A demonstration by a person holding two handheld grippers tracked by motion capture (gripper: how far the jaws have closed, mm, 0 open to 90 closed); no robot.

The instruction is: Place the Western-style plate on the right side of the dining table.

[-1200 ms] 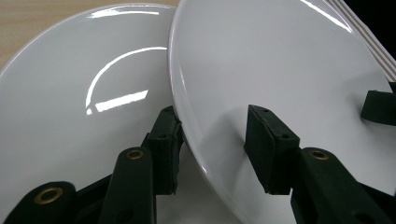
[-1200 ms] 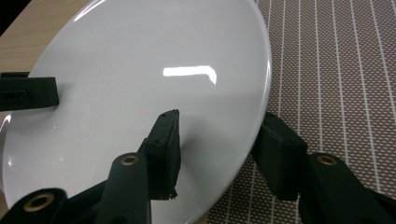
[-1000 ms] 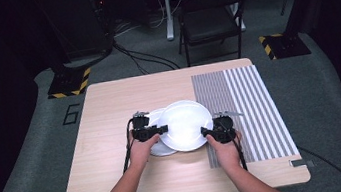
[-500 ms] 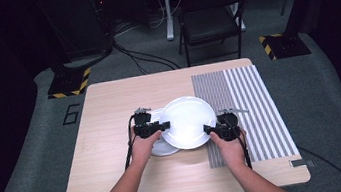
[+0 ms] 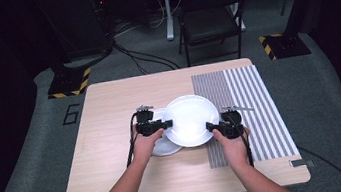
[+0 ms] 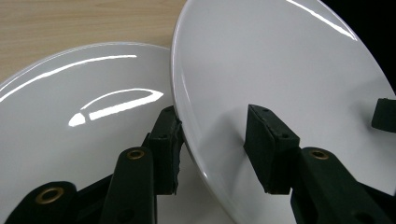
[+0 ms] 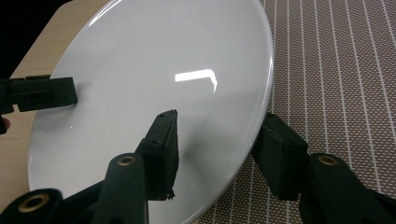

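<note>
Plate [image 5: 189,120] hangs between both grippers — left gripper [image 5: 166,124] and right gripper [image 5: 210,126] each clamp its rim. Compared with a second ago it sits slightly higher — the right jaws have just eased a touch.

In the high view, much of the lower plate [image 5: 164,147] is covered by the upper plate [image 5: 189,121] and by the left hand [image 5: 145,142]. The rim contact of the left claw [image 5: 168,123] and of the right claw [image 5: 208,126] is too small to be judged there. In the left gripper view, both plates are cut off by the picture's edges. In the right gripper view, the upper plate's near rim is cut off at the bottom, and the striped mat [image 7: 336,60] beneath it is partly hidden.
</note>
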